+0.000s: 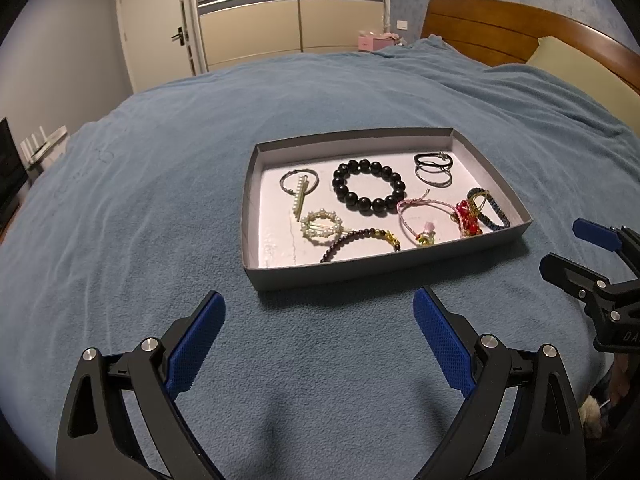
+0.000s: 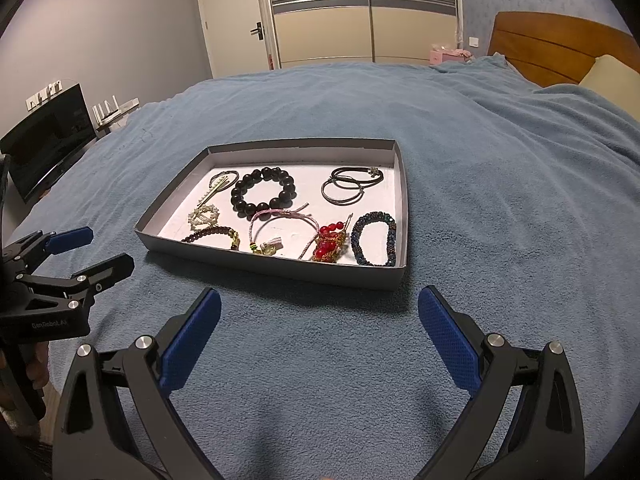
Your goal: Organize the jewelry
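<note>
Both sets of tongs, left tongs [image 1: 319, 312] and right tongs [image 2: 319, 312], hang wide apart and empty over the blue blanket [image 1: 160, 200], just short of the grey tray [image 1: 400, 266]. All the jewelry seems to be in the tray: black bead bracelet [image 1: 369, 186], pearl ring [image 1: 322, 227], hair ties [image 1: 433, 169], red bead piece [image 2: 329, 245]. Looks like either nothing's started or it's basically done. Any next pick would mean narrowing onto one thin loop without snagging its neighbours.

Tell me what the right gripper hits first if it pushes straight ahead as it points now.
Probably the near wall of the grey tray: the open right gripper has only bare blue blanket before it. If it rides above that wall, the pink cord bracelet comes next; height is unclear.
</note>
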